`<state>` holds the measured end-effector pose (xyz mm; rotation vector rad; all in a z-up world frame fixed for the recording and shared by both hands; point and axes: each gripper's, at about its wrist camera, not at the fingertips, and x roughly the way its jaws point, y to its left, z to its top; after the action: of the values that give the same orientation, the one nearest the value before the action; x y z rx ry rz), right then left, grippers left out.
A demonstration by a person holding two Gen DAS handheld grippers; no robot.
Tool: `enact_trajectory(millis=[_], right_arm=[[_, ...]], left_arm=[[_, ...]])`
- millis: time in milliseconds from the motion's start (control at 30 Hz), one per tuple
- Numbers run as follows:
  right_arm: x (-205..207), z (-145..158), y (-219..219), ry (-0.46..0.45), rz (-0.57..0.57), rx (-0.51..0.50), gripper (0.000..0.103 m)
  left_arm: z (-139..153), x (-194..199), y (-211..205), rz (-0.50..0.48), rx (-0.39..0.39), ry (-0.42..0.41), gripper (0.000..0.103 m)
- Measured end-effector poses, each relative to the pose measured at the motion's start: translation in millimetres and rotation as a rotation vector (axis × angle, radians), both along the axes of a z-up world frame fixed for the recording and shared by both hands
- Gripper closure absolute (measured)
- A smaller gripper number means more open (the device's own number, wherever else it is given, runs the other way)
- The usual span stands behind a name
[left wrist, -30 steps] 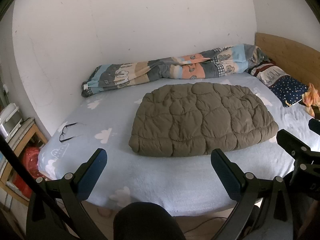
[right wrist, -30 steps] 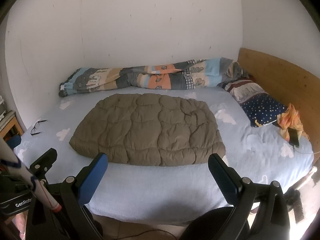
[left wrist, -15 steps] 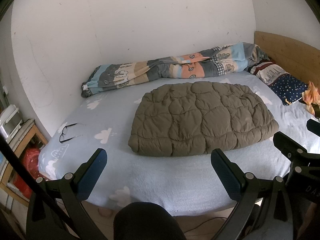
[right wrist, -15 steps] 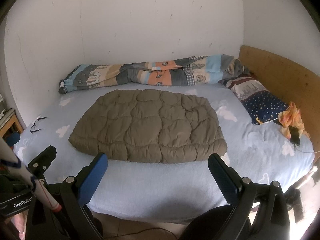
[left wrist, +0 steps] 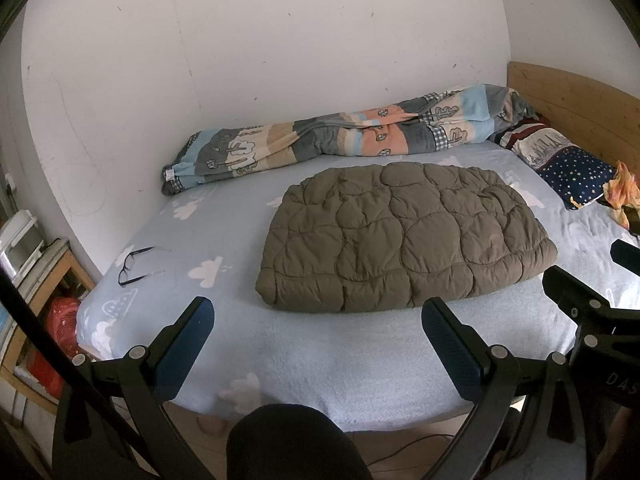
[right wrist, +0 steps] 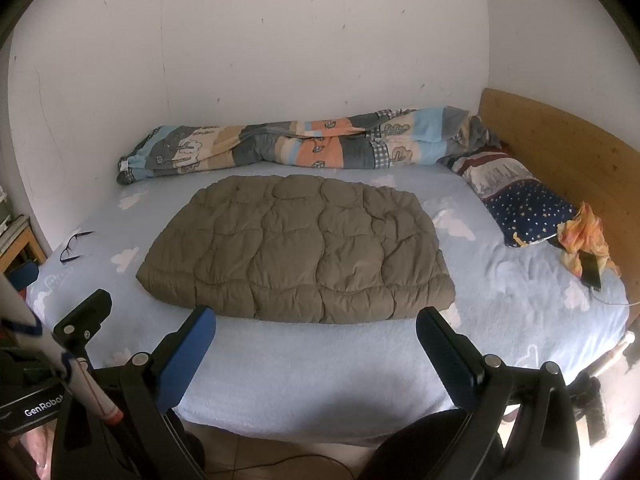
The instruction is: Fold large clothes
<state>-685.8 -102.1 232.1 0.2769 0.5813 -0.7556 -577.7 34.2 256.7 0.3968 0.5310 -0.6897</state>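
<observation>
An olive-brown quilted puffer garment (left wrist: pixel 404 236) lies folded in a flat rectangle in the middle of the light blue bed (left wrist: pixel 320 352); it also shows in the right wrist view (right wrist: pixel 300 248). My left gripper (left wrist: pixel 318 344) is open and empty, over the bed's near edge, short of the garment's front left. My right gripper (right wrist: pixel 316 346) is open and empty, just short of the garment's near edge. The right gripper's body shows at the right edge of the left wrist view (left wrist: pixel 592 312).
A rolled patterned duvet (left wrist: pixel 344 136) lies along the back wall. A starred pillow (right wrist: pixel 524 208), an orange cloth (right wrist: pixel 584 236) and a phone (right wrist: pixel 592 276) sit by the wooden headboard (right wrist: pixel 560 160). Black glasses (left wrist: pixel 136 264) lie at the bed's left. A wooden shelf (left wrist: pixel 36 280) stands at the left.
Both grippers have moved a little closer to the bed and the garment. Both stay open; the garment has not moved.
</observation>
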Motion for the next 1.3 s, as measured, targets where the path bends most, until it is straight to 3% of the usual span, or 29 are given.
enact_trajectory(millis=[1300], right_arm=[[-3,-8,3,0.011,-0.012,0.0,0.001]], left_arm=[[-1,3,16,-0.019,-0.018,-0.009,0.0]])
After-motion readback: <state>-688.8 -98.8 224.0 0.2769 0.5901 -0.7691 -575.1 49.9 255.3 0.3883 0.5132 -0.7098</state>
